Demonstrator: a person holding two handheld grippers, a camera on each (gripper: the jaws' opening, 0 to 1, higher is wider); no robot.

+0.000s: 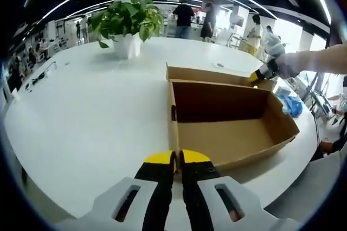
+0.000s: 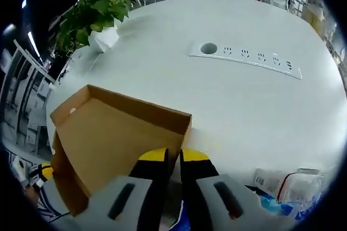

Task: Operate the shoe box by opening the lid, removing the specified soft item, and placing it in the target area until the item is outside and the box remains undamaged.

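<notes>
Shoe box (image 1: 227, 120) sits open on white table (image 1: 97, 111), lid (image 2: 108, 133) folded back, interior bare. Plastic-wrapped soft item (image 2: 287, 187) lies on table beside box, apparently out. Left gripper (image 1: 178, 160) jaws closed, empty; right gripper (image 2: 172, 158) jaws nearly together at lid edge, grip unclear. Removal looks done.

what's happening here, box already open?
Yes. A person works two handheld grippers at a white table. The cardboard box lies open, and its inside looks empty. The left gripper sits shut at the box's near wall. The right gripper, also shut, is at the open lid. A plastic-wrapped packet lies beside it.
</notes>
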